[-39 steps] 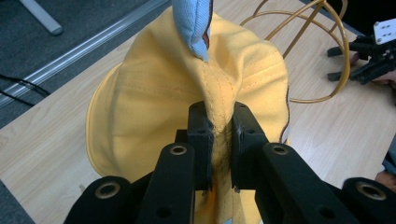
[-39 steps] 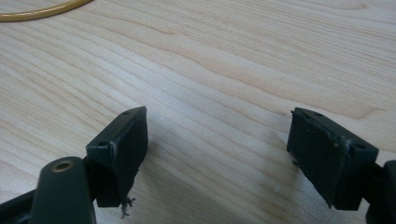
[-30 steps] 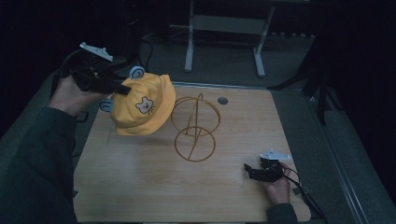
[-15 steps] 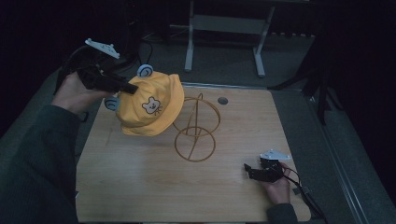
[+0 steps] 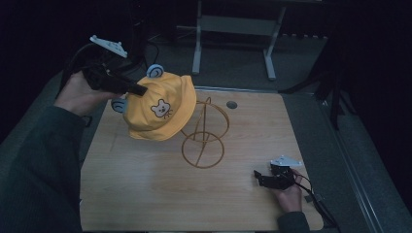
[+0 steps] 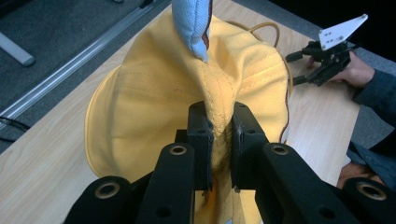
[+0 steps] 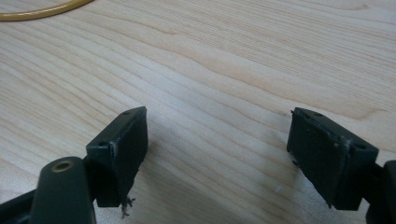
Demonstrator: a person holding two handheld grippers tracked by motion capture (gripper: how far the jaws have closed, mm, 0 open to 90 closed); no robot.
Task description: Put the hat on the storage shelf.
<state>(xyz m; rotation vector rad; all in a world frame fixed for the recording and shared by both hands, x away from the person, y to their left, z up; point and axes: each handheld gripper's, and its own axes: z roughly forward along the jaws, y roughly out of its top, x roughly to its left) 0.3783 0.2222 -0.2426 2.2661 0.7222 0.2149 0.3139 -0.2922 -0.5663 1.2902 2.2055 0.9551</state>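
High view: one hat [image 5: 160,114], two tools.

Yellow fabric bucket hat [image 5: 160,108] with pale blue ears and a small bear-face print, golden-yellow wire ring stand [image 5: 204,141], light wood-grain tabletop [image 5: 145,194], black two-jaw grippers [image 6: 218,135] with grey plates

table [image 5: 145,204]: light wood | floor [image 5: 233,63]: grey | stand legs [image 5: 197,48]: beyond far edge
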